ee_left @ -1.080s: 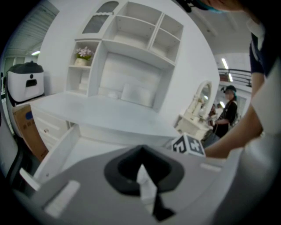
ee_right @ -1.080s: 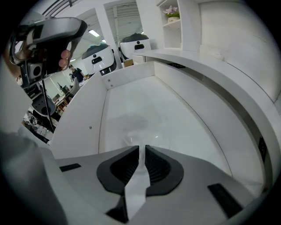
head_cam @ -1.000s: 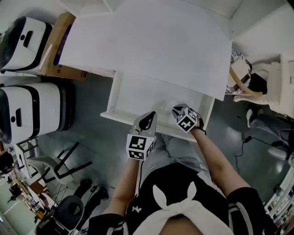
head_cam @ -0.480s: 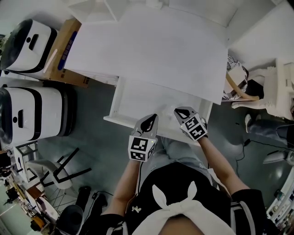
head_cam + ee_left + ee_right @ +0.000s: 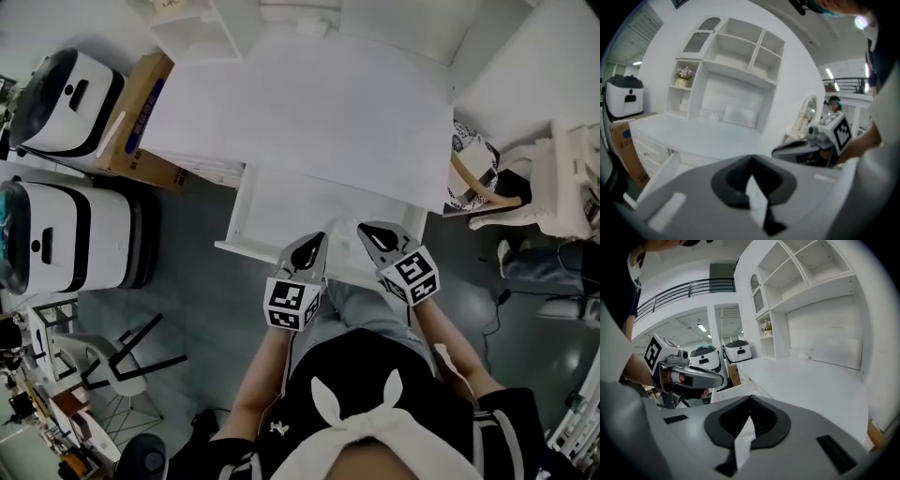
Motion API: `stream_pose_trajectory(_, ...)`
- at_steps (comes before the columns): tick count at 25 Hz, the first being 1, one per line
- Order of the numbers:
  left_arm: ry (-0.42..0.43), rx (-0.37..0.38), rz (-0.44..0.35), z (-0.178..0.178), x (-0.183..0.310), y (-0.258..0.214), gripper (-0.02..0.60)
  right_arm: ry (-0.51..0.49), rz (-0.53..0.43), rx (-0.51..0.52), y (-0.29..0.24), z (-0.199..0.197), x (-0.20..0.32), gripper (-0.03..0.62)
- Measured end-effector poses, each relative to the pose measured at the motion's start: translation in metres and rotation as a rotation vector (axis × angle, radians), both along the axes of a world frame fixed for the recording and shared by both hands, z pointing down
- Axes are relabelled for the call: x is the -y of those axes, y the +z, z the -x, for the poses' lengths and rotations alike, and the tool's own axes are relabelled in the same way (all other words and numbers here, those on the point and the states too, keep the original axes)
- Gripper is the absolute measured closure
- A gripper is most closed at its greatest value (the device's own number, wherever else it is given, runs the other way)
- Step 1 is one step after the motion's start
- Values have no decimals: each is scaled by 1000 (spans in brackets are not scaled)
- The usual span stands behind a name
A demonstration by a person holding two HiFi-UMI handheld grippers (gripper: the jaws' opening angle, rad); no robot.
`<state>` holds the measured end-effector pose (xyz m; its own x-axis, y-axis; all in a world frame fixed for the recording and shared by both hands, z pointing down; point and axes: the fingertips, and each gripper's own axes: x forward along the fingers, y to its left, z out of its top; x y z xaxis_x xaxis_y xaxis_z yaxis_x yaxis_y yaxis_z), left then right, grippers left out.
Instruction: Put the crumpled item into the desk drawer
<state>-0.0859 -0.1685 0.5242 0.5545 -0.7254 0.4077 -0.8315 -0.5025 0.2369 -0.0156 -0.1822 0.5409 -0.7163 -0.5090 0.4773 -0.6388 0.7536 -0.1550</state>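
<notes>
Head view: a white desk [image 5: 309, 103] with its drawer [image 5: 246, 192] pulled open toward the person. The left gripper [image 5: 314, 242] and right gripper [image 5: 370, 230] hover side by side over the drawer's front edge. Each gripper's own view shows its jaws closed tip to tip with nothing between them. The crumpled item cannot be distinguished against the white drawer interior.

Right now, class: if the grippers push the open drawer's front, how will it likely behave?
The drawer probably slides straight in, being square under the desk. It looks nearly empty, so likely light. The left gripper and right gripper sit near mid-front, so skewing seems unlikely.
</notes>
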Motion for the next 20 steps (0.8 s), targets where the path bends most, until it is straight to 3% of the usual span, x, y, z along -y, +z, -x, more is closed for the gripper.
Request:
stream_pose_trajectory(4, -12, -14, -22, -2, -5, -9, 577, 2, -24, 35, -20, 1, -11, 586)
stream_pose_trajectory(20, -52, -56, -71, -12, -57, -32, 577, -10, -71, 6, -43, -17, -66, 586)
